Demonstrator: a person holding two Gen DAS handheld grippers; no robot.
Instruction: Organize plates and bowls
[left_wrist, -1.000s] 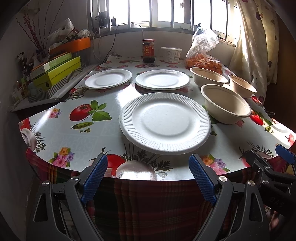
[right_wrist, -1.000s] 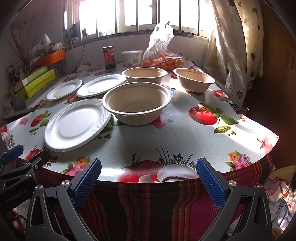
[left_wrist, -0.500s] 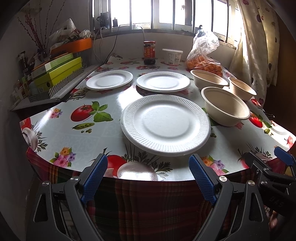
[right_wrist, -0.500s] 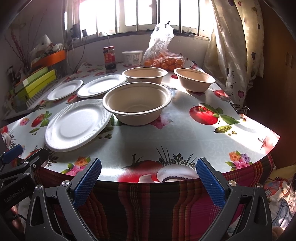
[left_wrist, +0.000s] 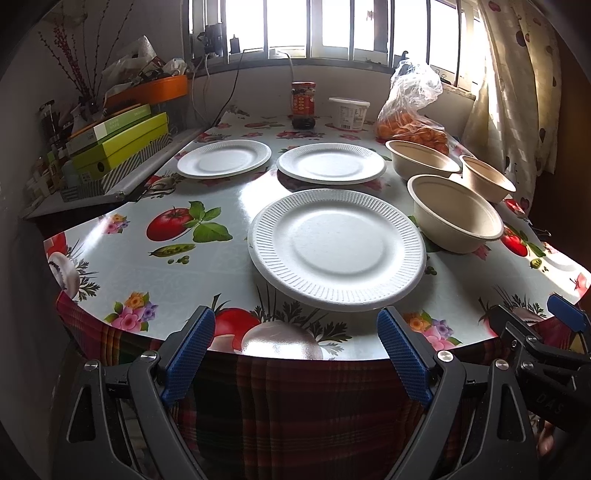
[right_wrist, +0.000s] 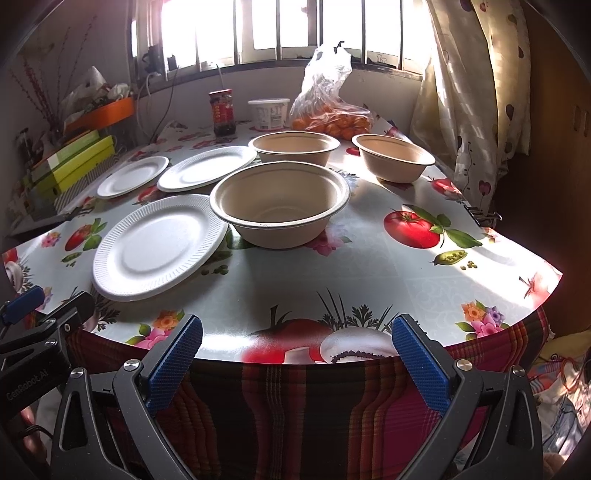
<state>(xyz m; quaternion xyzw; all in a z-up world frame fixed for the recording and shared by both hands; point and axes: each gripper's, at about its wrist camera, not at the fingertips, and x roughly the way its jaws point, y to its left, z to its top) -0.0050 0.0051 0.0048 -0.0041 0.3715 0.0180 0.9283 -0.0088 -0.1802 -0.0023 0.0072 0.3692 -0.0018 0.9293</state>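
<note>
Plates and bowls untouched over the last second; my left tongs (left_wrist: 295, 354) only crept slightly closer to the near white ribbed foam plate (left_wrist: 336, 253). Nothing stacked yet. Left to right: two more white plates (left_wrist: 223, 158) (left_wrist: 331, 163), three beige paper bowls (right_wrist: 280, 201). Both tongs spread, empty, right tongs (right_wrist: 293, 360) short of the edge. Glossy vegetable-print tabletop (right_wrist: 388, 266), barred window (left_wrist: 325, 29), curtain (right_wrist: 476, 74) right.
</note>
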